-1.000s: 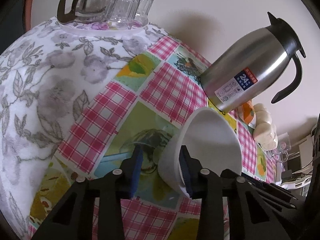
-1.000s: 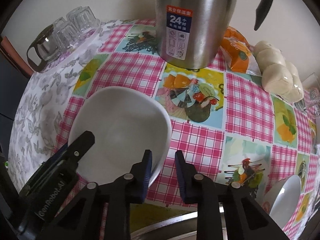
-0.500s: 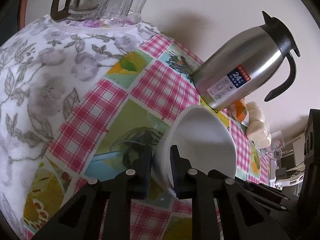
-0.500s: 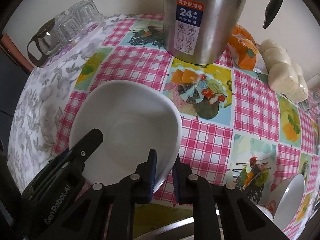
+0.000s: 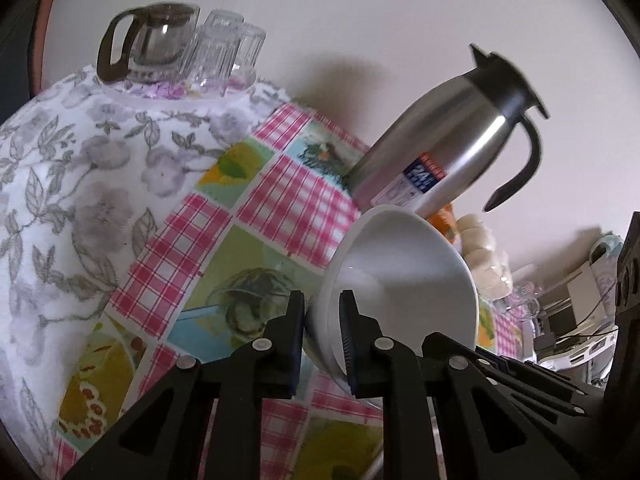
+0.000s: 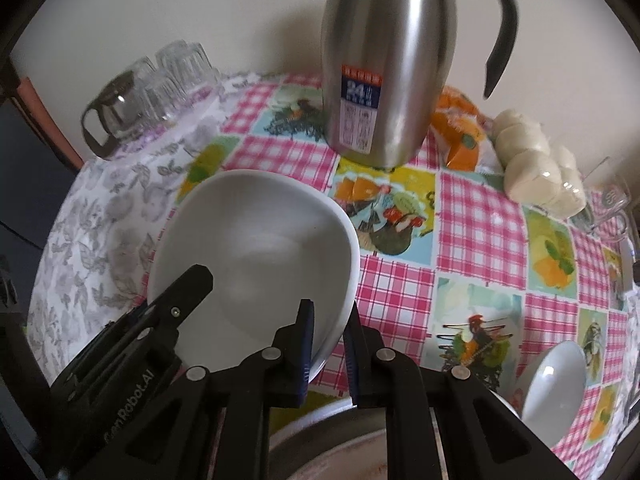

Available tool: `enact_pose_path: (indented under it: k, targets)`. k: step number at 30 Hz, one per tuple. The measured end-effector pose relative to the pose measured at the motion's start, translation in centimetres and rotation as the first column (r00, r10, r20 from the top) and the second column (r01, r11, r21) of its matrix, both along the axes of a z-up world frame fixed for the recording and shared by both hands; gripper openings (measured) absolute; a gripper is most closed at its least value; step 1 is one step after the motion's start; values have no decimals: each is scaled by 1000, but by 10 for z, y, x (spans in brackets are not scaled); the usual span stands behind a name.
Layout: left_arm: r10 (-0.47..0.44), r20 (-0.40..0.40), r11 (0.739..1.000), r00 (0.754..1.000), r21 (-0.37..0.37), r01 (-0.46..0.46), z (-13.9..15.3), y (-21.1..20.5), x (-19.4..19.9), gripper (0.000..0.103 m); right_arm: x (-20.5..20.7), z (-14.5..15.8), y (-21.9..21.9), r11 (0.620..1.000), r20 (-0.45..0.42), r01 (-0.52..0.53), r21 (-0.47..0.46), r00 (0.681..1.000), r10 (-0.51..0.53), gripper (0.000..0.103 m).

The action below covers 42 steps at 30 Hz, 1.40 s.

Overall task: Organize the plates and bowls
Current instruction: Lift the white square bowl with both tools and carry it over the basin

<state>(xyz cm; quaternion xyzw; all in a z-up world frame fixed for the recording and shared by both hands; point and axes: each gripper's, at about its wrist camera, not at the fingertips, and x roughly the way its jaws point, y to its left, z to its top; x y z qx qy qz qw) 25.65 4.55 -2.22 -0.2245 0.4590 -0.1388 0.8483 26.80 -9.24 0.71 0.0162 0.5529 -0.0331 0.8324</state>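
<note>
Both grippers hold one large white bowl [image 5: 404, 280], lifted above the chequered tablecloth [image 5: 280, 200]. My left gripper [image 5: 322, 344] is shut on the bowl's near left rim. In the right wrist view the bowl [image 6: 256, 256] fills the left centre and my right gripper [image 6: 329, 344] is shut on its near right rim. The left gripper's black finger [image 6: 176, 296] reaches over the rim from the lower left. A second white bowl [image 6: 554, 388] lies tilted at the table's lower right.
A steel thermos jug [image 6: 388, 60] stands behind the bowl. A glass pot and upturned glasses [image 6: 148, 96] sit on a tray at the back left. Orange packets [image 6: 460, 128] and wrapped buns [image 6: 536, 164] lie at the back right. A metal basin rim [image 6: 340, 440] shows below the grippers.
Both grippers closed on the bowl's rim and raised it off the table. The views tilted up, so the thermos and wall show more.
</note>
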Motion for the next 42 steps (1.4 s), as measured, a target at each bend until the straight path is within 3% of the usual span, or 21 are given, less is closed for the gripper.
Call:
enact_pose_path:
  k: [10, 20, 31, 42]
  targets:
    - [-41, 115, 996, 993, 79, 32, 60, -15, -37, 18, -46, 53, -6, 999, 124, 0, 50, 992, -6, 16]
    - [-105, 156, 989, 982, 119, 86, 95, -41, -81, 18, -113, 97, -26, 993, 254, 37, 108, 965, -64, 16]
    - [-164, 196, 971, 967, 202, 124, 114, -70, -126, 18, -176, 88, -58, 961, 314, 95, 260, 933, -177, 16]
    - [-222, 183, 947, 958, 274, 167, 109, -102, -158, 18, -219, 83, -81, 948, 359, 132, 290, 903, -236, 16]
